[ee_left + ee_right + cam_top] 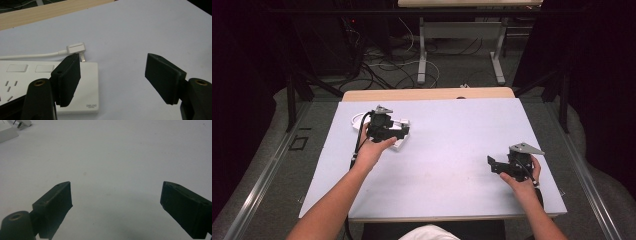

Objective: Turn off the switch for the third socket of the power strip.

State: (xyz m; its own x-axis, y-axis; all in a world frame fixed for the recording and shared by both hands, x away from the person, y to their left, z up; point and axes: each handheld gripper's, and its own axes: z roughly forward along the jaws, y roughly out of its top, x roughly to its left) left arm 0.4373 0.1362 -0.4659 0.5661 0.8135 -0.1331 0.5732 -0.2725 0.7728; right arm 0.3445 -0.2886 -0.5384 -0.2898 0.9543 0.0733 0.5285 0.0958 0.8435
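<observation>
A white power strip [82,92] lies flat on the pale sheet at the table's back left, its far end [401,142] peeking out beside my left hand. Its white plug [76,48] rests on the sheet just beyond the strip's end, prongs down, cord trailing left. My left gripper [117,80] hovers over that end, open, with bare sheet between its jaws; its body [384,127] hides most of the strip from above. My right gripper [116,205] is open over bare sheet at the front right [493,164].
The pale sheet [452,135] covers the wooden table [427,94]. A white cord loop [357,120] lies behind the left gripper. The strip's corner and plug [20,123] lie far off in the right gripper view. Cables and metal desk legs [422,60] stand on the floor beyond.
</observation>
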